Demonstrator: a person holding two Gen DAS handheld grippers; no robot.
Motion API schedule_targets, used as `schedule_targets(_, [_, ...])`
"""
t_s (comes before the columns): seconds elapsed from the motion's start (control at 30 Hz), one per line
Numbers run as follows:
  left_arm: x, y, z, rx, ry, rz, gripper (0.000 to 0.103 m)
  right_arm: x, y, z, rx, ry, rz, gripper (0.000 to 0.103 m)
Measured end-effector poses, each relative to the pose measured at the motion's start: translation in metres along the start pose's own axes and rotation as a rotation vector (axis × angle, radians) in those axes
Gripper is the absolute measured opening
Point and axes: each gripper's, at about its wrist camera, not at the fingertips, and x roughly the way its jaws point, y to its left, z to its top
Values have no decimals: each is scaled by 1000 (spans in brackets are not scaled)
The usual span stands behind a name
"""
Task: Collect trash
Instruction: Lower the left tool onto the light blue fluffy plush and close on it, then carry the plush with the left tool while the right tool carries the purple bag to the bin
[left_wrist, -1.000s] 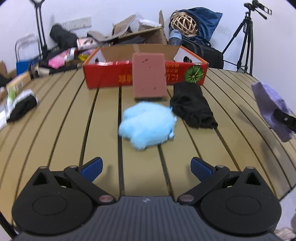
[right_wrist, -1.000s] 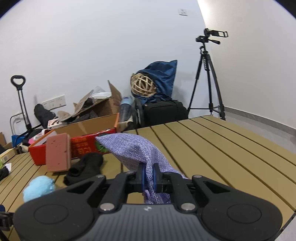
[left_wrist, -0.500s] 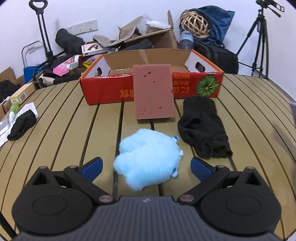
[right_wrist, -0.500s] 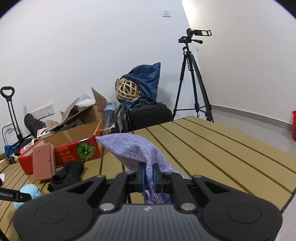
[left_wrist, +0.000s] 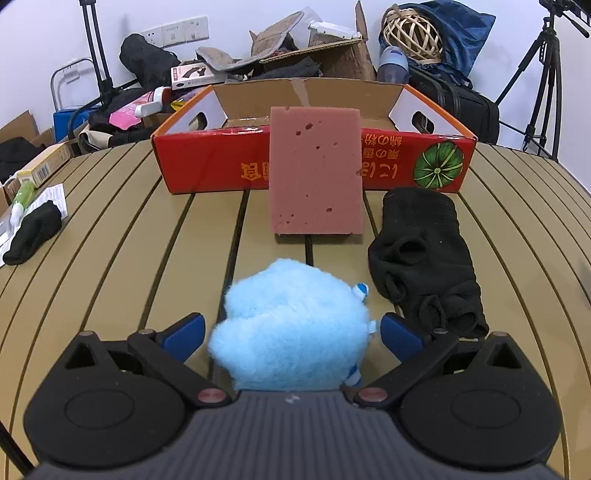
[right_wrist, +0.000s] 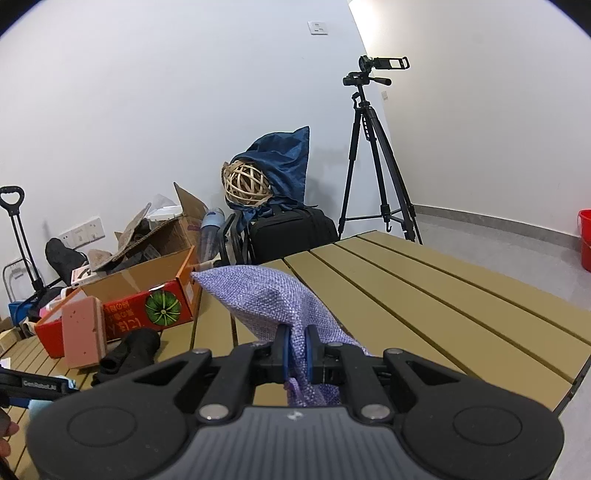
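Two claws are busy: the left claw (left_wrist: 291, 330), spread wide, has closed in on the blue fluff ball (left_wrist: 291, 332) at lower centre, ready to grab; the right claw (right_wrist: 295, 352) pinches the purple bag (right_wrist: 269, 299).

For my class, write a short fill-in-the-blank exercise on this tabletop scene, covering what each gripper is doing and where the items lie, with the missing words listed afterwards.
1. The right gripper is shut on a ______ woven bag.
2. The light blue fluffy item lies between the open fingers of the ______ gripper.
3. The pink sponge leans against the front of the ______ cardboard box.
4. The black glove lies to the ______ of the sponge in the left wrist view.

Missing words: purple; left; red; right
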Motion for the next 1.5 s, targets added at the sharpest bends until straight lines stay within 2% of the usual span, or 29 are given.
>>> schedule_targets(0.27, [4, -2, -3, -4, 13, -3, 101, -1, -1, 0, 3, 1, 9, 8])
schedule_targets(0.43, [4, -3, -3, 6, 20, 8, 90, -2, -3, 1, 10, 1, 15, 8])
schedule_targets(0.53, [3, 0, -3, -14, 24, -11, 79, -2, -4, 1, 13, 2, 22, 8])
schedule_targets(0.6, [1, 0, -2, -13, 23, -12, 77, -3, -4, 1, 14, 2, 27, 8])
schedule_targets(0.93, [-18, -3, -9, 18, -32, 7, 76, -9, -7, 1, 9, -1, 50, 8])
schedule_targets(1.5, [-79, 1, -31, 40, -109, 4, 76, -36, -6, -1, -59, -19, 94, 8])
